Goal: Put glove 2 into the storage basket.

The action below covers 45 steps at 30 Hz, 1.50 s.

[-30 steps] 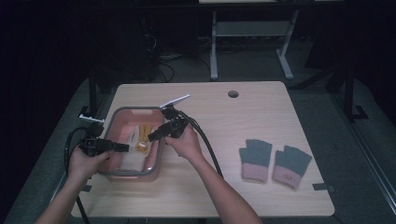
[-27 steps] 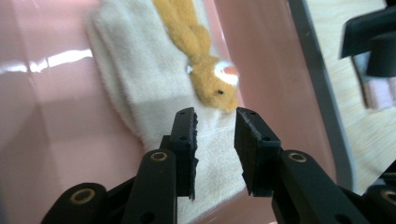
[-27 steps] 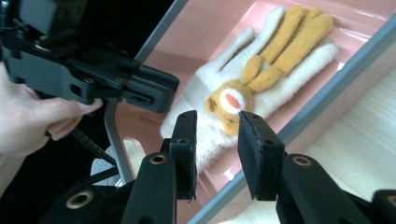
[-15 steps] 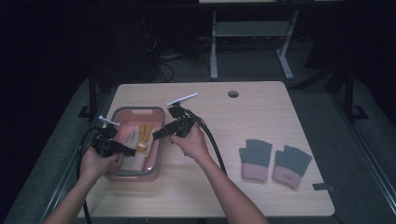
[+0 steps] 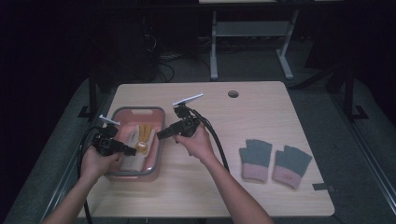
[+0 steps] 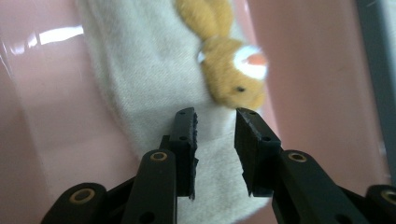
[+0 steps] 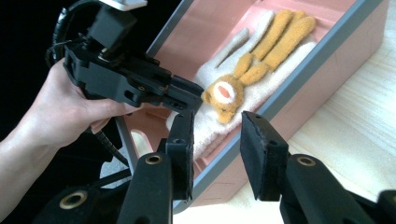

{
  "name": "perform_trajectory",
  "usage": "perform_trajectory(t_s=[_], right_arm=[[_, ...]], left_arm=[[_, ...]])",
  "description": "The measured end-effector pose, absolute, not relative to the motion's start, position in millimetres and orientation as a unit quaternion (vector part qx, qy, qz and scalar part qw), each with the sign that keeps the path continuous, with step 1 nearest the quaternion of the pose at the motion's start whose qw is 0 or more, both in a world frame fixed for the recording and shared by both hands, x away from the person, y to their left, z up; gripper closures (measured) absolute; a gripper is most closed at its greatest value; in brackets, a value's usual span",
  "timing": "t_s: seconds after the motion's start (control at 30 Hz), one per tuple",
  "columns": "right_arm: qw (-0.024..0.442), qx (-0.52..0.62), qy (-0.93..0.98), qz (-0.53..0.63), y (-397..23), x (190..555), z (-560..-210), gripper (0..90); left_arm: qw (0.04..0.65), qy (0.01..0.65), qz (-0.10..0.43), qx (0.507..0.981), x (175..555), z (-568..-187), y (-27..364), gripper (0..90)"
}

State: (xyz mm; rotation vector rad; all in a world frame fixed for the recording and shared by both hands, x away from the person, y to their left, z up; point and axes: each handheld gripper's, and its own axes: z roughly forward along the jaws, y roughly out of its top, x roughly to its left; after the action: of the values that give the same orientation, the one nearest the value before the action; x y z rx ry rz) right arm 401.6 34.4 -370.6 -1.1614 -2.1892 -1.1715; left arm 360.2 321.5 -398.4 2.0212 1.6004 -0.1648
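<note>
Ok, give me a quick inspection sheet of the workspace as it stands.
Surface: light wooden table, round hole near its far edge.
Job's things: pink bin holding a cream cloth with an orange plush toy lying on it.
Clutter: two grey-and-pink gloves on the table, apart from the bin.
Grippers: left gripper over the cloth, jaws apart, pinching nothing; right gripper open beside the bin.
Cables: black cable trailing from the right gripper.
Surroundings: dark floor, desk legs behind.

The right gripper (image 5: 161,135) has drawn back from over the pink bin (image 5: 154,161) toward the table, jaws opening, nothing between them.
</note>
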Motion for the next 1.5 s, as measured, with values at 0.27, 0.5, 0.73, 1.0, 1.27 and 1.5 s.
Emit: perform_trajectory(t_s=[0.27,0.5,0.73,1.0,1.27,1.5], right_arm=[[0.202,-0.415,-0.779,-0.424,22,404,-372,63.1],[0.201,-0.421,-0.775,-0.426,6,406,-374,61.4],[0.196,-0.427,-0.772,-0.427,-10,407,-375,60.4],[0.189,-0.435,-0.769,-0.429,-26,405,-374,59.1],[0.184,-0.440,-0.767,-0.429,-40,400,-370,58.1],[0.182,-0.443,-0.767,-0.428,-50,397,-371,57.4]], left_arm=[[0.310,0.583,-0.055,0.749,355,-379,323,66.9],[0.330,0.576,-0.057,0.746,352,-369,315,64.2],[0.342,0.562,-0.055,0.751,352,-360,302,63.2],[0.358,0.552,-0.059,0.751,351,-351,291,62.4],[0.369,0.538,-0.062,0.755,347,-347,280,60.6],[0.376,0.526,-0.067,0.760,346,-341,268,60.1]])
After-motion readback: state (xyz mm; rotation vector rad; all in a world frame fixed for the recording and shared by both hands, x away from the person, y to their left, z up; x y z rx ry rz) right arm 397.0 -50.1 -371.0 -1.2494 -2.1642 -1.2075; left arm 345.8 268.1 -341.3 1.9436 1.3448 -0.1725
